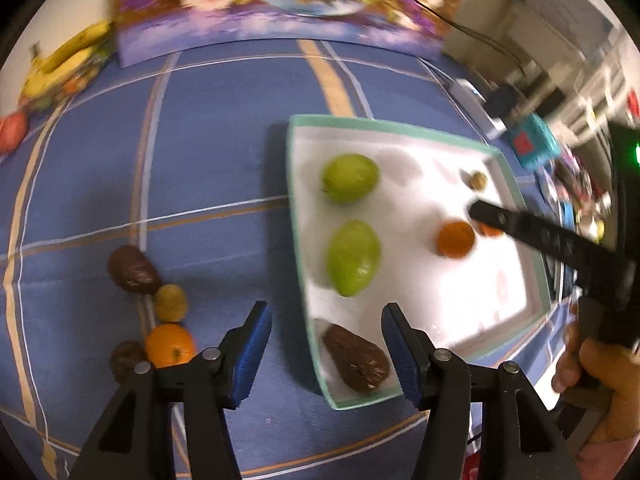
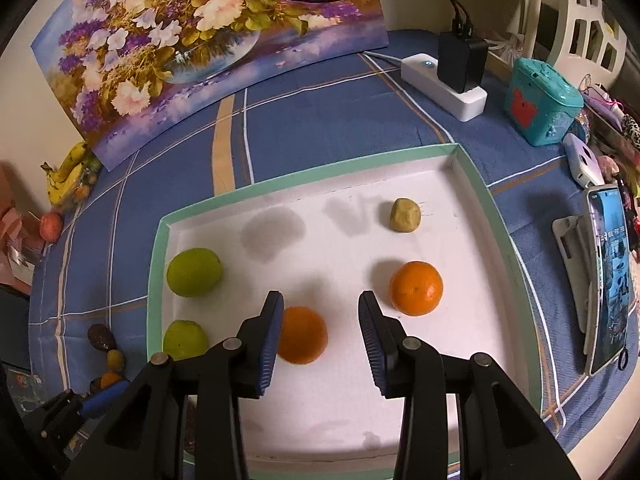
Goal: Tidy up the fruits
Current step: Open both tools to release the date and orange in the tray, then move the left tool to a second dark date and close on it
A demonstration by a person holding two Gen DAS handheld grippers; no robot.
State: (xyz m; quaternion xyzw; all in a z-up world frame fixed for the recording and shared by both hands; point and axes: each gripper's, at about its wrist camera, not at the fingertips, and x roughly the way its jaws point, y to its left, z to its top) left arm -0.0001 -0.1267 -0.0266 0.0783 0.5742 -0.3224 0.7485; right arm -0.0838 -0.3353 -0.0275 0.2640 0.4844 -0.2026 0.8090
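Observation:
A white tray with a green rim (image 1: pixel 295 208) (image 2: pixel 154 288) lies on the blue cloth. It holds two green fruits (image 1: pixel 350 178) (image 1: pixel 354 258), two oranges (image 2: pixel 416 288) (image 2: pixel 308 336), a small yellowish fruit (image 2: pixel 405 215) and a dark brown fruit (image 1: pixel 356 360). My left gripper (image 1: pixel 326 344) hangs open above the brown fruit, pads clear of it. My right gripper (image 2: pixel 322 336) is open over the tray, and its left finger covers an edge of the nearer orange. On the cloth left of the tray lie a brown fruit (image 1: pixel 132 270), a yellow-green fruit (image 1: pixel 171 302), an orange (image 1: pixel 170 346) and another brown fruit (image 1: pixel 124 360).
A flower painting (image 2: pixel 200 40) leans at the back. Bananas (image 2: pixel 66 178) and a red fruit (image 2: pixel 51 226) sit at the far left. A power strip with chargers (image 2: pixel 452 80), a teal box (image 2: pixel 540 100) and a phone on a stand (image 2: pixel 608 280) stand to the right.

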